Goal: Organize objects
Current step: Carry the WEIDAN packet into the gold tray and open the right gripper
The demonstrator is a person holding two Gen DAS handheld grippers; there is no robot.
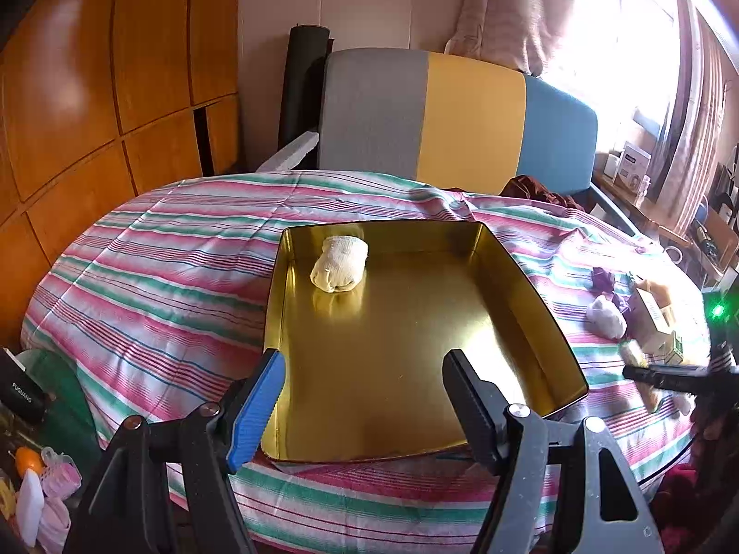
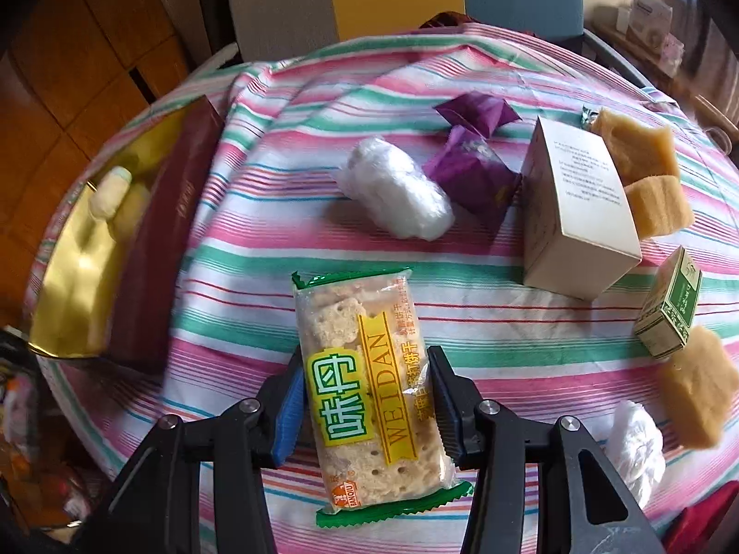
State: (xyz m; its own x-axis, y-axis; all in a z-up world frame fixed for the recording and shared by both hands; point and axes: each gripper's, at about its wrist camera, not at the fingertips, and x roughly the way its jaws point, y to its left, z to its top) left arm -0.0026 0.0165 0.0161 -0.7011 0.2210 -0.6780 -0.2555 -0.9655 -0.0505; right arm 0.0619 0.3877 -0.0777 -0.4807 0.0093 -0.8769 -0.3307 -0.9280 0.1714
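A: Where does the cracker packet (image 2: 376, 397) sit?

B: Between the right gripper (image 2: 367, 408) fingers, over the striped desk (image 2: 462, 337). Its long axis runs from 6 to 12 o'clock in the right wrist view, along the line the fingers point. The blue pad at 9 o'clock and the dark one at 3 o'clock press its long edges, so I judge it clamped across its width.

A: And the gold tin (image 1: 540, 304)?

B: In the right wrist view it lies at about 9 to 10 o'clock from the packet, well apart, with one rolled pale sock (image 1: 340, 264) already in it. I think the packet must travel that way, clearing the tin's dark red side wall.

A: The left gripper (image 1: 362, 408)?

B: Its fingers stand wide apart with nothing between them, hovering over the tin's near edge. It is nearer the tin, but the right hand has the packet.

A: Other things left out?

B: A white box (image 2: 577, 212), purple wrappers (image 2: 471, 171), a cotton wad (image 2: 397, 187) and tan sponges (image 2: 642, 171) wait at 12 to 2 o'clock.
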